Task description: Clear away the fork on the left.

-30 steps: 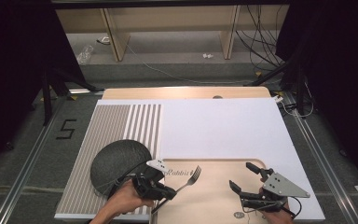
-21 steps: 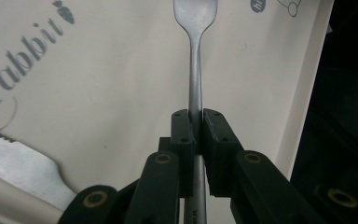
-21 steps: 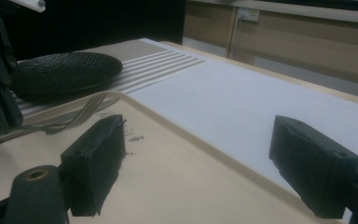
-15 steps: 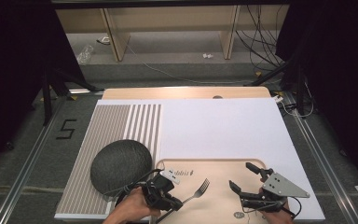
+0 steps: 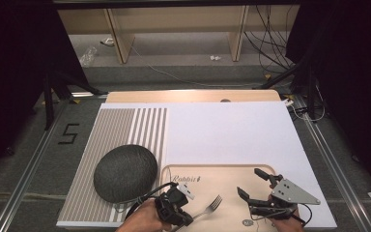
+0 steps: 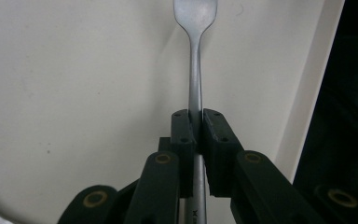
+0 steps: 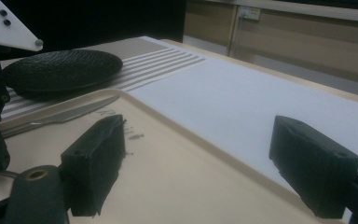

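1. Where the high view takes in the whole table (image 5: 232,130), a white mat covers most of it, with a striped placemat (image 5: 125,130) at centre left and a beige tray (image 5: 222,174) at lower centre.
2. On the placemat's near part, at lower left of that view, lies a dark round textured plate (image 5: 124,172), just beside the tray's left edge.
3. At lower right of the high view the right gripper (image 5: 257,189) rests over the tray with its jaws spread wide and nothing between them; its own view shows bare tray between the two pads.
4. At the bottom edge, left of centre, the left gripper (image 5: 193,212) is clamped nearly closed on the handle of a metal fork (image 5: 211,207), whose tines point toward upper right over the tray.
5. In the left gripper view the fork (image 6: 195,70) runs straight up from between the pads, its head at the top centre of the frame above the tray floor.
6. Risks, as I judge them:
   - The pads pinch a thin, smooth handle, so the fork could swivel or slip if it is swung quickly.
   - The long overhang means the tines could catch the tray rim or scrape its floor if lowered at a slant.
   - Letting go while it hangs above the tray would make it bounce or skid.
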`<state>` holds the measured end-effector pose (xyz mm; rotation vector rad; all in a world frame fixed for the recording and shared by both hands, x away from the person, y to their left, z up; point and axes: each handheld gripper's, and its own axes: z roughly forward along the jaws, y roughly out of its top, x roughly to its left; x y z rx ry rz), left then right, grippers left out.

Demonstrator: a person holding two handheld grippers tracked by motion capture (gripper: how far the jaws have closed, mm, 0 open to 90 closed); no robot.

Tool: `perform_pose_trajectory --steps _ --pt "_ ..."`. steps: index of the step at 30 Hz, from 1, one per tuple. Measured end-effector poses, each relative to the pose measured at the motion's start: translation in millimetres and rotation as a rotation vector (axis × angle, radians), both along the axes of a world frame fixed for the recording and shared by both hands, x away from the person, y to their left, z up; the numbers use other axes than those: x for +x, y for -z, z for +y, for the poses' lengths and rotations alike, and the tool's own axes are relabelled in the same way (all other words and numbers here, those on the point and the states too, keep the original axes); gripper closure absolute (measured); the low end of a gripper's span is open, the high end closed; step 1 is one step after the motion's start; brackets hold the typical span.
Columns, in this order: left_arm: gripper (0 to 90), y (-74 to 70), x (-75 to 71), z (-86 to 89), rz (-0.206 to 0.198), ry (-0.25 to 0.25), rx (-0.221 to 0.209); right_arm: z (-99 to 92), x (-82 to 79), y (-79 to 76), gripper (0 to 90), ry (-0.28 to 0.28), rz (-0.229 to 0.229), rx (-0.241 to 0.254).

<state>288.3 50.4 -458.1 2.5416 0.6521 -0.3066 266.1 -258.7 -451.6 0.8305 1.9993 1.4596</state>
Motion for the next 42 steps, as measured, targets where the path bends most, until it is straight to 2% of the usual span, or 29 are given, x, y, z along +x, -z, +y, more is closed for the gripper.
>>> perform_pose_trajectory --steps 8,11,14,17,20,23,26,29,33,38,42 --pt "82.8 7.5 -3.4 -6.1 0.004 0.015 0.036 -0.1 0.0 0.0 19.2 -0.002 0.001 0.002" --pt "82.7 8.1 -4.5 -6.7 0.001 0.016 0.037 0.0 -0.1 0.0 19.2 -0.003 -0.001 0.001" --pt "80.7 8.7 -3.9 -6.8 0.016 0.016 0.029 0.0 -0.1 0.0 19.2 -0.004 0.000 0.001" --pt "57.5 3.0 -5.3 -8.2 -0.009 -0.003 0.002 0.0 -0.2 -0.1 19.2 -0.003 0.000 0.003" --pt "38.9 -4.5 -6.9 -9.3 -0.042 -0.023 -0.030 -0.1 -0.1 0.0 19.2 -0.003 0.001 0.002" --pt "30.3 -7.6 -7.5 -9.9 -0.071 -0.027 -0.049 0.0 -0.2 0.0 19.2 -0.006 -0.002 0.000" --pt "28.3 -7.1 -8.0 -10.8 -0.079 -0.023 -0.055 0.1 -0.2 -0.1 19.2 -0.005 -0.001 0.002" --pt "33.2 -6.9 -9.8 -11.8 -0.098 -0.022 -0.068 0.0 -0.2 -0.2 19.2 -0.005 -0.001 0.002" --pt "51.7 -7.2 -12.4 -12.5 -0.121 -0.001 -0.093 0.1 -0.1 -0.1 19.2 -0.005 -0.003 0.003" --pt "69.2 -5.8 -15.9 -14.3 -0.141 0.014 -0.111 0.0 -0.1 0.0 19.2 -0.006 -0.002 0.000" --pt "77.8 -1.3 -19.6 -17.9 -0.173 0.027 -0.103 0.2 -0.1 0.0 19.3 -0.007 -0.004 -0.002"
